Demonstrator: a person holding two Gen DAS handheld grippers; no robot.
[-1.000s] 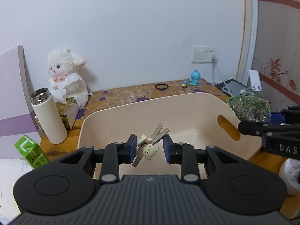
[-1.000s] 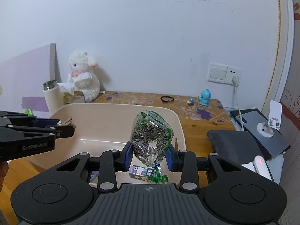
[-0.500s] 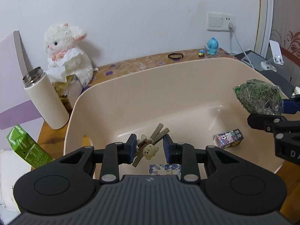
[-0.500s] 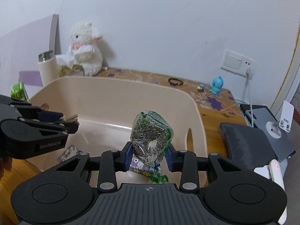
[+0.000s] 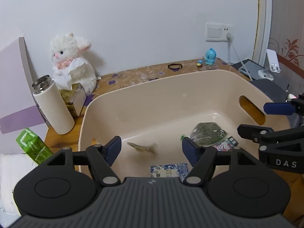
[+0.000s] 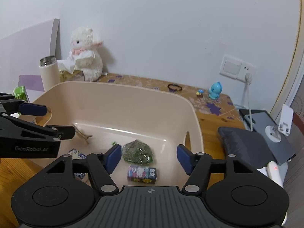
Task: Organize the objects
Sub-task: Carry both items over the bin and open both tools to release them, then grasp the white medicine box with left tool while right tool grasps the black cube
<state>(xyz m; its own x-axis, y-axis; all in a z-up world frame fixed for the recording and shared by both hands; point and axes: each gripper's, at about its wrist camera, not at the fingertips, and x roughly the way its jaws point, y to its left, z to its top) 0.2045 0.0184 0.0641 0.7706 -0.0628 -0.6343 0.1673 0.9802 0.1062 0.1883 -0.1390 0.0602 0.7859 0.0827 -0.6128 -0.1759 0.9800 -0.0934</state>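
Both grippers hang over a beige plastic basin (image 5: 171, 79) (image 6: 114, 87). My left gripper (image 5: 152, 150) (image 6: 55, 120) has its jaws opening, and no pad touches anything. Beyond them a bunch of keys with a small charm (image 5: 142, 148) (image 6: 81, 134) shows blurred, loose inside the basin. My right gripper (image 6: 149, 157) (image 5: 254, 119) also has its jaws opening and holds nothing. The clear bag of green dried leaves (image 6: 137, 153) (image 5: 207, 134) lies on the basin floor beside a small printed box (image 6: 142, 173) (image 5: 226, 144). A blue-and-white packet (image 5: 167, 170) (image 6: 76, 153) lies nearer me.
A white plush lamb (image 5: 72, 66), a tissue box, a cream flask (image 5: 53, 106) and a green carton (image 5: 32, 146) stand left of the basin. Behind it lie a black hair band (image 6: 174, 87) and a blue figurine (image 6: 214, 91). A dark pad (image 6: 245, 148), tablet and cable are at the right.
Both grippers have opened. The keys left the left gripper and dropped into the basin. The bag of leaves left the right gripper and now lies on the basin floor.
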